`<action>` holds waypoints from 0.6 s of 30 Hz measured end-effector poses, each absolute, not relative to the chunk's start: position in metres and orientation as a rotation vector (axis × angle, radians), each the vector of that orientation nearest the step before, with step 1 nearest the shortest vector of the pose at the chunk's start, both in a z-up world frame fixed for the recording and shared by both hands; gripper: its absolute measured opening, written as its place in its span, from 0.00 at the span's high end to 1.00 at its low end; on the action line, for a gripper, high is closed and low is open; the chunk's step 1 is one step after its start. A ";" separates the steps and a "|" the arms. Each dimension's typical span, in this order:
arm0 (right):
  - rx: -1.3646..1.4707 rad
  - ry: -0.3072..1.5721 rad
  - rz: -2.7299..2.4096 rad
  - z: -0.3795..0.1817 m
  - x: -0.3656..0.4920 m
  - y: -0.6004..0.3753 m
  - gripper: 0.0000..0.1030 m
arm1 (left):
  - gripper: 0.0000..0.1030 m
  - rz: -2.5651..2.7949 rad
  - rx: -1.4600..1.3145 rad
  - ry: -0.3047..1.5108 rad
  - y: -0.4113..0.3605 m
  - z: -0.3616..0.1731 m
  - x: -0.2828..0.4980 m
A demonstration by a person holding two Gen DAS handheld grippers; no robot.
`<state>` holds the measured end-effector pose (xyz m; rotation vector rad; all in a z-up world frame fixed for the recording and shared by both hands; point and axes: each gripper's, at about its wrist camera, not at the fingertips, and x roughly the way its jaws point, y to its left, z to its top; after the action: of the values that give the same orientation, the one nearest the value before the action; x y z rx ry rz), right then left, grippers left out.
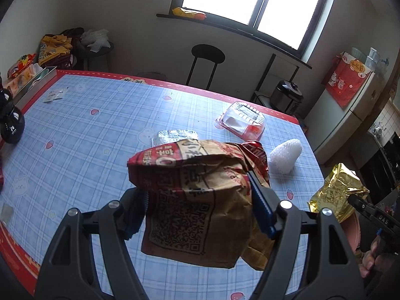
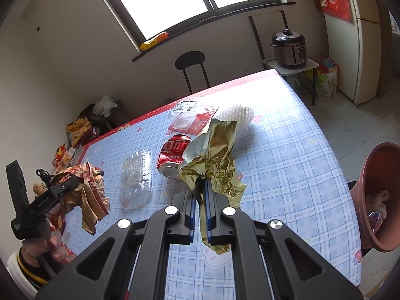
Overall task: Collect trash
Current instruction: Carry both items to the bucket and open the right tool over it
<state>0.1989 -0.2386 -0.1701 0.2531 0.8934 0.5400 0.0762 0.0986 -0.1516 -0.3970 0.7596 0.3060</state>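
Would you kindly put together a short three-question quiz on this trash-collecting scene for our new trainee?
1. True or false: the right gripper is shut on the gold foil wrapper.
2. What does the left gripper hold? A) crushed red can B) crumpled brown paper bag C) white foam net
3. Name the round container at the table's right edge in the right wrist view, with trash already inside.

Key
1. True; the foil is pinched between the closed jaws.
2. B, the crumpled brown paper bag; the crushed red can and white foam net lie on the table.
3. The terracotta-coloured bin.
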 end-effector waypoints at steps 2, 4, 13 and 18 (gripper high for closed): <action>0.257 0.886 0.544 -0.167 0.193 -0.243 0.93 | 0.29 0.299 -0.394 0.762 0.088 -0.150 0.073; 0.261 0.872 0.537 -0.162 0.189 -0.252 0.93 | 0.29 0.275 -0.380 0.762 0.075 -0.148 0.072; 0.257 0.841 0.480 -0.151 0.181 -0.292 0.93 | 0.29 0.157 -0.354 0.727 0.018 -0.130 0.077; 0.264 0.808 0.452 -0.142 0.176 -0.318 0.93 | 0.29 0.101 -0.345 0.727 -0.013 -0.127 0.086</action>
<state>0.1760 -0.3181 -0.1422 0.2639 0.8078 0.4519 0.0862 -0.0132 -0.1272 -0.3449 0.7267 0.1014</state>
